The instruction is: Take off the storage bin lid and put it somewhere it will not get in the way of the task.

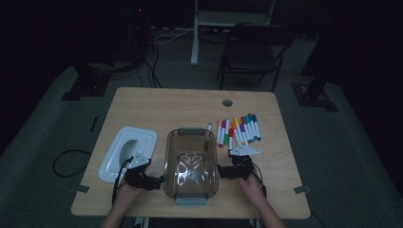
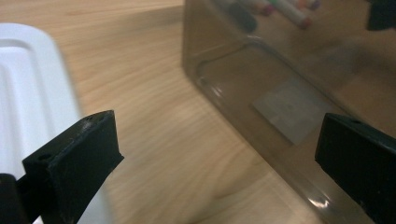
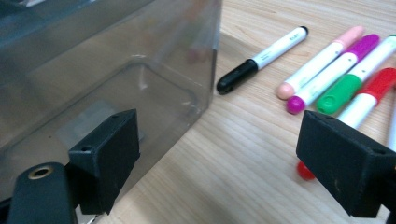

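The bench [image 1: 157, 107] carries everything, and both hand-held grippers sit low over its near half. Between them stands the bin [image 1: 190, 161], a clear smoky tub with a grey handle at each end. It is just to the right of the left hand-held gripper [image 1: 154, 183] and just to the left of the right hand-held gripper [image 1: 222, 172].

In the left gripper view the bin [image 2: 280, 93] wall runs close past the right-hand jaw; whether they touch cannot be told. In the right gripper view the bin [image 3: 107, 70] corner stands right behind the left-hand jaw.

The lid [image 1: 127, 152], white and flat, lies just to the left of the left hand-held gripper [image 2: 215, 154]; its edge passes under that tool's left-hand jaw in the left gripper view, where the lid [image 2: 32, 93] lies on the wood.

The left hand-held gripper is spread wide, with bare wood between its jaws. The right hand-held gripper [image 3: 217, 163] is spread wide too, pinching nothing.

The markers [image 1: 240, 130] lie in a fanned row just beyond the right hand-held gripper. Ahead of its jaws are a black marker [image 3: 261, 58] nearest the bin, then pink, purple, green and red ones.
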A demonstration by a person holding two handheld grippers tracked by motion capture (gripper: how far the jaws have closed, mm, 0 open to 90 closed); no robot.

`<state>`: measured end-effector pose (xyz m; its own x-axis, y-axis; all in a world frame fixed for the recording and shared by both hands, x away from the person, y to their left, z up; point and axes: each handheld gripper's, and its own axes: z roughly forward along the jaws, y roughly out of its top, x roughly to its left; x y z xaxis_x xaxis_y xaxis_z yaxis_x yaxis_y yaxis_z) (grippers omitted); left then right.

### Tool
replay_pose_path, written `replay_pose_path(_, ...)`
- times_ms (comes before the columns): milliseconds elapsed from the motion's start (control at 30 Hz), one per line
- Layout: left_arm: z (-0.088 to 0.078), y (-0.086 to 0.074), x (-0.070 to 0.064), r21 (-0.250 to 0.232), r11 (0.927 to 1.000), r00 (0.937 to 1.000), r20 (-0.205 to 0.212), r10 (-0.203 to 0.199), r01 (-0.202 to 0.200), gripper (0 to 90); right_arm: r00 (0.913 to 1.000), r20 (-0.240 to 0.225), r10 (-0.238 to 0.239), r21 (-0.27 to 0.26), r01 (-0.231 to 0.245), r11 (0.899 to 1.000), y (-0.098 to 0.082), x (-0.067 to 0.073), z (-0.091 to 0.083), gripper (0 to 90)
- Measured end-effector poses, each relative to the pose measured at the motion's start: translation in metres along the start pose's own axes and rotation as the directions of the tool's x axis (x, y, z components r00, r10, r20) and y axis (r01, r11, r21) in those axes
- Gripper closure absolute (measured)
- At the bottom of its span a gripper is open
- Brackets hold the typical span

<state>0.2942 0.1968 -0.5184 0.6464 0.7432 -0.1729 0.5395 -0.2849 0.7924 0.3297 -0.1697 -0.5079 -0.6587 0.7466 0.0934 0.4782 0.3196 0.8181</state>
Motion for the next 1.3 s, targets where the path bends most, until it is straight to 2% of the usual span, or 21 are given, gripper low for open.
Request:
replay_pose_path(233,0.006,0.002,-0.014,0.012,0.9994,0.9990,0.033,0.031,-0.031,0.5,0.9999,0.009,-0.007,0.008,0.007,1.000,0.003,-0.015,0.002,13.0)
replay_pose_path(433,0.016,0.000,-0.026,0.032,0.9978,0.9965,0.062,0.055,-0.058,0.4,0.9984,0.034,-0.046,0.019,0.045,0.999,0.003,-0.024,0.001,13.0)
replay_pose_path(667,0.025,0.003,-0.037,0.044,0.9960,0.9944,0.076,0.074,-0.077,0.5,0.9971,0.076,-0.013,-0.020,0.014,1.000,-0.004,-0.035,-0.016,13.0)
replay_pose_path(867,0.033,0.007,-0.046,0.044,0.9948,0.9909,0.102,0.088,-0.092,0.5,0.9905,0.136,0.016,-0.032,-0.012,0.999,-0.010,-0.047,-0.034,13.2)
replay_pose_path(967,0.036,0.008,-0.050,0.048,0.9932,0.9884,0.114,0.100,-0.106,0.5,0.9869,0.154,0.047,-0.046,-0.041,0.998,-0.014,-0.054,-0.043,14.4)
replay_pose_path(1100,0.036,0.008,-0.050,0.050,0.9911,0.9864,0.115,0.117,-0.123,0.5,0.9815,0.172,0.084,-0.047,-0.077,0.996,-0.020,-0.062,-0.052,15.5)
replay_pose_path(1300,0.035,0.002,-0.042,0.090,0.9867,0.9875,0.094,0.127,-0.135,0.5,0.9745,0.209,0.081,-0.027,-0.077,0.997,-0.026,-0.071,-0.059,13.6)
